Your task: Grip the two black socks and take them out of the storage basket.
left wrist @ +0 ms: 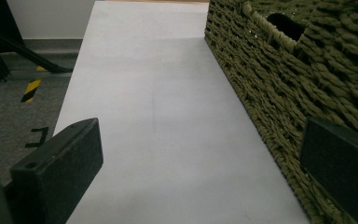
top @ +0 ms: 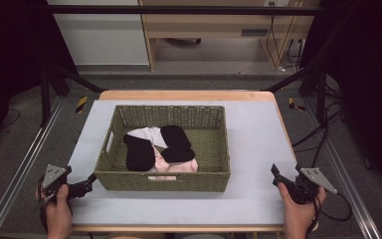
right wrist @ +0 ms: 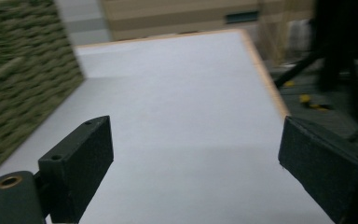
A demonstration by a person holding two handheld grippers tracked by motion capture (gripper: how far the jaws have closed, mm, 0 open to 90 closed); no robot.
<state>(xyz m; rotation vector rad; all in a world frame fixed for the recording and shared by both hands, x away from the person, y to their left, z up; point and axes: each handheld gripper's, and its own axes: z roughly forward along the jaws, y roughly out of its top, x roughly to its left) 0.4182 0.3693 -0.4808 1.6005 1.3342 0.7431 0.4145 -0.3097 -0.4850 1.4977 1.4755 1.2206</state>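
Observation:
A green woven basket [top: 214, 149] stands in the middle of the grey table mat [top: 258, 139]. Inside it lie black and pale pink socks [top: 161, 147], bundled together. My left gripper [top: 90, 181] rests at the basket's near left corner, jaws wide apart with nothing between them. In the left gripper view the basket wall [left wrist: 284, 84] runs along the right, with a handle slot [left wrist: 285, 24] near the top. My right gripper [top: 277, 178] is held over the mat's near right part, open and empty. In the right gripper view the basket [right wrist: 14, 88] shows blurred at the left.
The table's wooden edge [top: 186, 94] frames the mat. Metal frame rails [top: 25, 164] run along both sides at floor level. Cables [top: 328, 129] lie on the floor at the right. A wooden cabinet [top: 219, 25] stands behind the table.

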